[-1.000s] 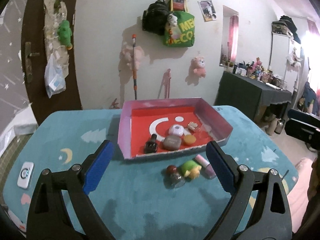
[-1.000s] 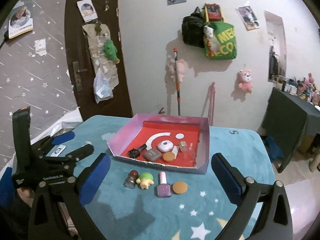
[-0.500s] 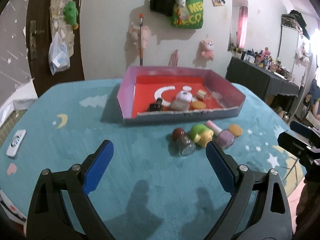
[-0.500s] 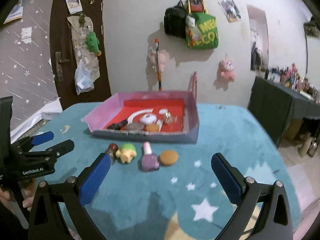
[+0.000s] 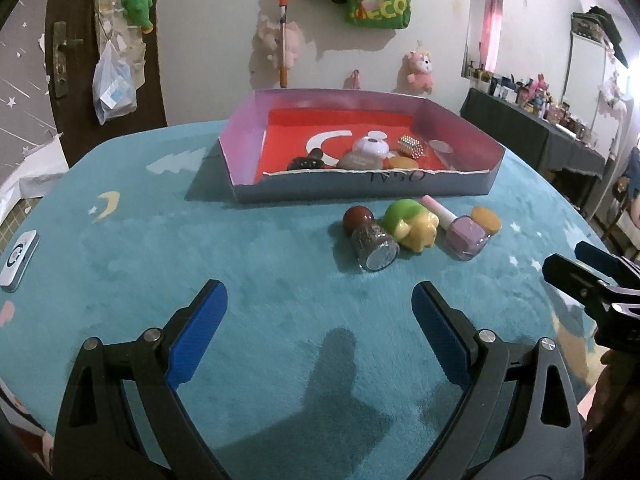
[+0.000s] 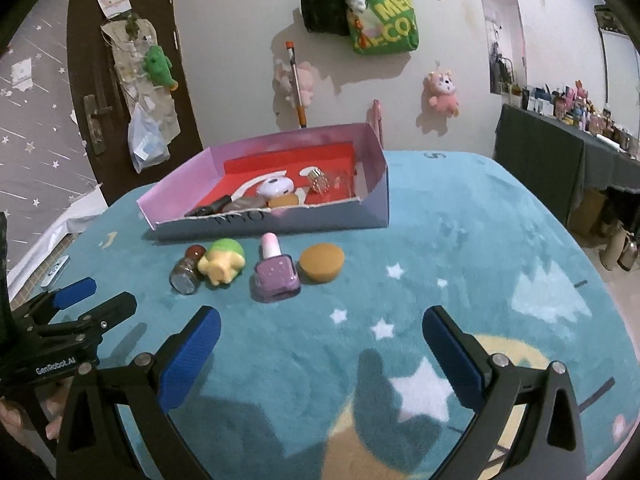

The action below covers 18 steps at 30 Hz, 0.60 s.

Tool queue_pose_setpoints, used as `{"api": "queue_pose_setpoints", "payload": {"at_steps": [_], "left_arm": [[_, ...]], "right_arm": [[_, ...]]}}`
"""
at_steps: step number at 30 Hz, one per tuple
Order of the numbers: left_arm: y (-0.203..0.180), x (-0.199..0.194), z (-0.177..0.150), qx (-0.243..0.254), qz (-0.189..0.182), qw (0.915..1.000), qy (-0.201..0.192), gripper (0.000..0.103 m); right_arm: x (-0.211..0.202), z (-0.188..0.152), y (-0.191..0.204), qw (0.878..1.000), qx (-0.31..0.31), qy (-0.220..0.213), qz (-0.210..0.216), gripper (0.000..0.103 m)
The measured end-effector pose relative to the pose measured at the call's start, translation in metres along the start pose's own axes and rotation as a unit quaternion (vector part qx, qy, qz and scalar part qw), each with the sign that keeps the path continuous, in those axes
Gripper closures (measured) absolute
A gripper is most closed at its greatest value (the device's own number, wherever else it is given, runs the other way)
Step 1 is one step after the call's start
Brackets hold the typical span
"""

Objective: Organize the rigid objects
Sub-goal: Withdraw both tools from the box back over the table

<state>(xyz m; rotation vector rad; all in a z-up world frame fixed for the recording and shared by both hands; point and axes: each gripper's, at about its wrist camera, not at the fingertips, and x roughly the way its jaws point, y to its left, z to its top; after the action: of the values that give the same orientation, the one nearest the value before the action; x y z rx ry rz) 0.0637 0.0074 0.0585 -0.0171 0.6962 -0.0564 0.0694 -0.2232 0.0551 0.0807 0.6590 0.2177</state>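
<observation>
Four loose items lie in a row on the teal desk [image 6: 460,248], just in front of the shallow pink-walled tray [image 6: 372,208] with its red floor. From the right wrist view, the row sits at about 11 o'clock from the right gripper [image 6: 320,332], which hangs with its blue-padded jaws spread wide and nothing between them. Running left to right, the row holds a small glass jar [image 6: 185,272] with a brown cap lying on its side, a green and yellow toy [image 6: 222,262] touching it, a purple nail polish bottle [image 6: 277,274] with a pink cap lying flat, and an orange round puff [image 6: 322,262] just beside the bottle.

In the left wrist view the same row lies at about 1 o'clock from the left gripper [image 5: 319,306], which is likewise spread wide and grips nothing. The jar is the nearest item to it, its base pointing at the camera.

Inside the tray, toward its near wall, lie a dark bottle [image 5: 306,160], a white round case [image 5: 370,147], a grey-brown flat piece [image 5: 358,162], another orange puff [image 5: 403,162] and a small beaded cube [image 5: 410,146].

Handwriting on the tray's near outer wall appears upside down and seems to read "OSNI". The left gripper's body, seen from the right wrist view, carries the print "GenRobot.AI". A green bag [image 6: 384,24] on the far wall shows the letters "ME" over "ECO".
</observation>
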Motion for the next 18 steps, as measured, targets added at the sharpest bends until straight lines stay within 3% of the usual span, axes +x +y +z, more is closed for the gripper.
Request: {"api": "queue_pose_setpoints", "payload": {"at_steps": [18], "left_arm": [[-0.006, 0.012, -0.001, 0.003, -0.006, 0.9997, 0.023, 0.009]], "right_arm": [[0.018, -0.007, -0.003, 0.999, 0.000, 0.033, -0.002, 0.000]]}}
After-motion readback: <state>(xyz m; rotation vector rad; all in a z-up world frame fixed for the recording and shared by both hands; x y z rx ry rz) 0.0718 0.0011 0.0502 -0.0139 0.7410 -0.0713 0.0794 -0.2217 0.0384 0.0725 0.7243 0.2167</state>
